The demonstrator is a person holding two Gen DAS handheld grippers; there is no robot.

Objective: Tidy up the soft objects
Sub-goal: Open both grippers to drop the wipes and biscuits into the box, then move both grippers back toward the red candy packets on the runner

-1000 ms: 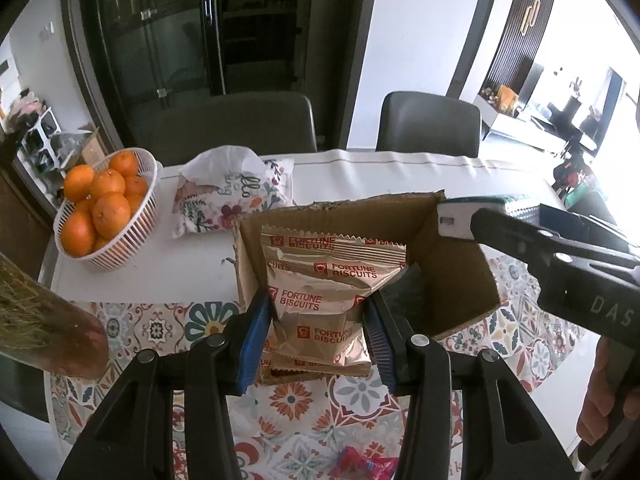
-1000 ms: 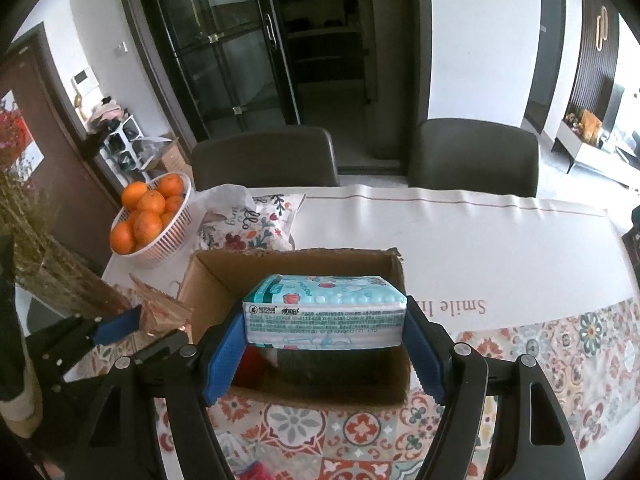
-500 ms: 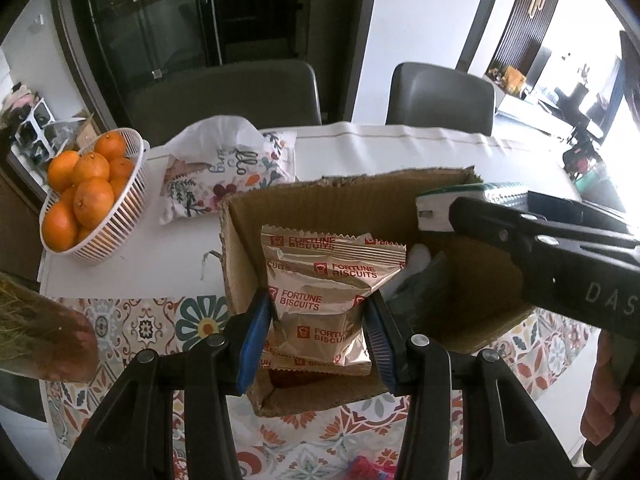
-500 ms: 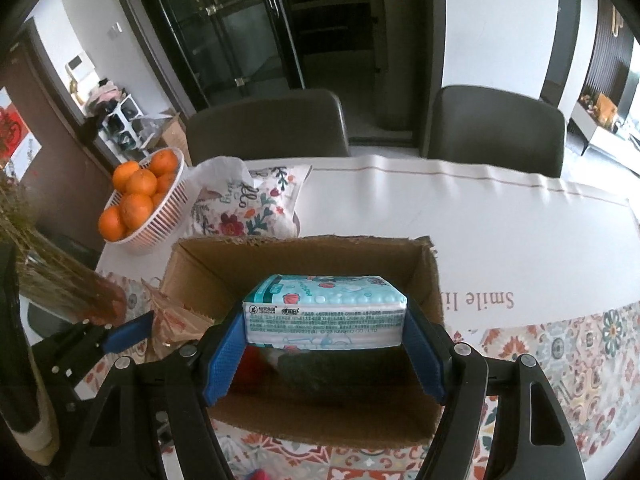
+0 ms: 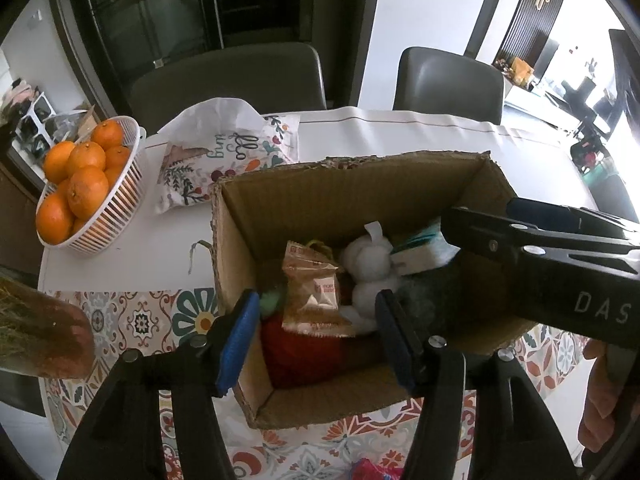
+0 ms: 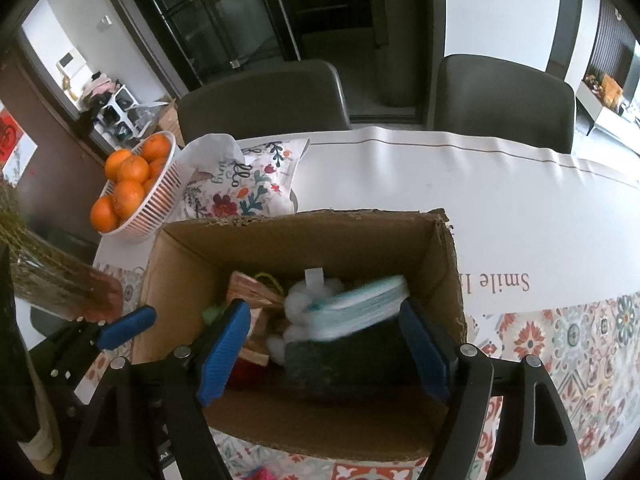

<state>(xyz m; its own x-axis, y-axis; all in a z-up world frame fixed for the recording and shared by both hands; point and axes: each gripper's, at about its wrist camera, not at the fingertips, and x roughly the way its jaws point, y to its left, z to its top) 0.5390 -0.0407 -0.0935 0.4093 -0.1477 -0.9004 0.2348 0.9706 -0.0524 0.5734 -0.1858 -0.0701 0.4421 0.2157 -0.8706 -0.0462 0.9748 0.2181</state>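
Hovering over the cardboard box [image 5: 280, 216] on the bench [image 6: 400, 176], both tools are spread wide and gripping nothing: left tool [image 5: 318, 332], right tool [image 6: 326, 346]. Biscuit packet [image 5: 314, 296] lies inside by a white plush [image 5: 370, 270]; the tissue pack [image 6: 360, 306] looks blurred, maybe mid-drop, atop something dark green.

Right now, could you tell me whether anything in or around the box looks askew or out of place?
The tissue pack lies tilted and motion-blurred inside the cardboard box, apparently just released. The biscuit packet leans on the white plush.
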